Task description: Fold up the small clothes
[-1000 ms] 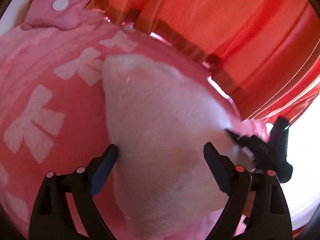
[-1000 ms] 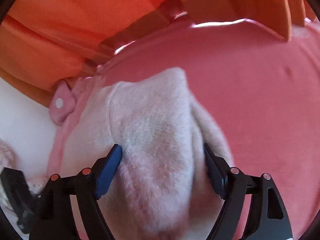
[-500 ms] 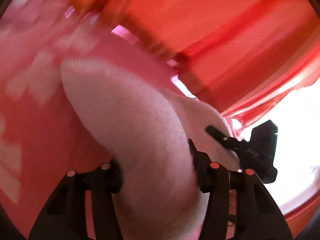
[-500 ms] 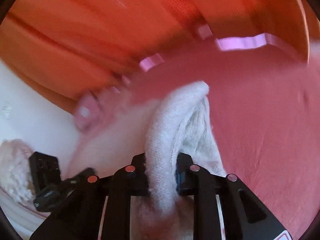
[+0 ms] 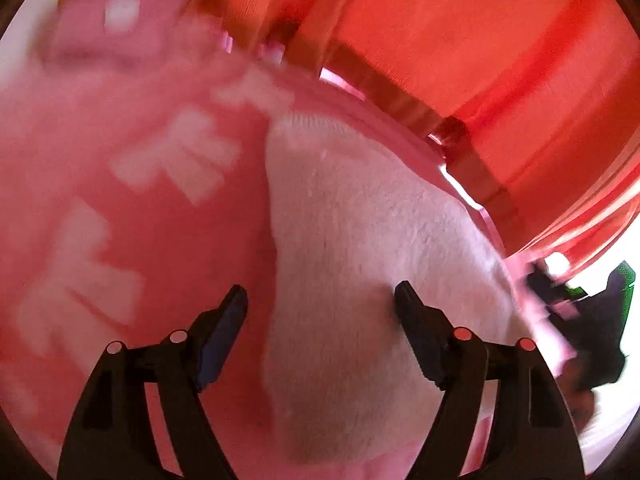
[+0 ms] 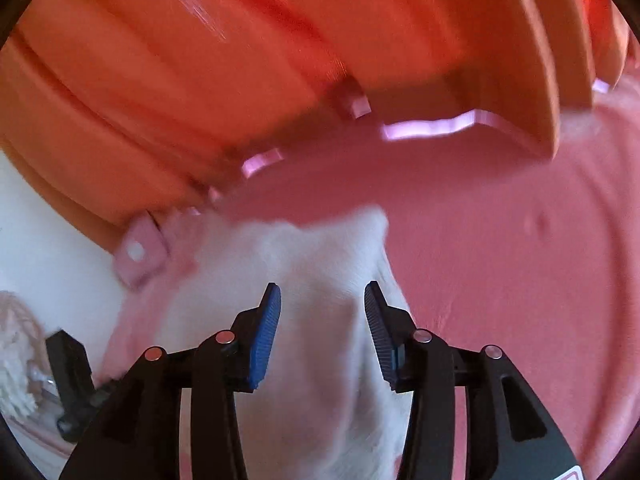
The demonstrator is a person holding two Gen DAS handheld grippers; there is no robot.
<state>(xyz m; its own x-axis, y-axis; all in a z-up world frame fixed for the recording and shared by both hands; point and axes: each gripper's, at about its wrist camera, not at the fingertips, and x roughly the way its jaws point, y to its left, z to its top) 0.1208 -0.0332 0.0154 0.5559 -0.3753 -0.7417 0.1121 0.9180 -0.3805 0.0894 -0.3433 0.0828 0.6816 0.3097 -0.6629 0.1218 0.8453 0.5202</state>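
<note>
A small pink garment with pale bow prints (image 5: 120,200) lies on the pink surface. Its white fleecy lining (image 5: 352,240) is turned up as a flap. My left gripper (image 5: 320,300) is open, its jaws standing either side of the flap's near edge. In the right wrist view the same white flap (image 6: 320,272) lies between the jaws of my right gripper (image 6: 322,308), which is open and apart from the cloth. A pink tab with a white snap (image 6: 138,252) sticks out at the garment's far left.
An orange curtain (image 6: 280,60) hangs behind the pink surface (image 6: 500,280). The right gripper shows at the right edge of the left wrist view (image 5: 580,320). The left gripper shows at lower left in the right wrist view (image 6: 72,380). A fluffy cream item (image 6: 16,360) lies far left.
Both grippers were shut on the white flap half a second ago and have now opened and let it go. The flap lies flatter again.
</note>
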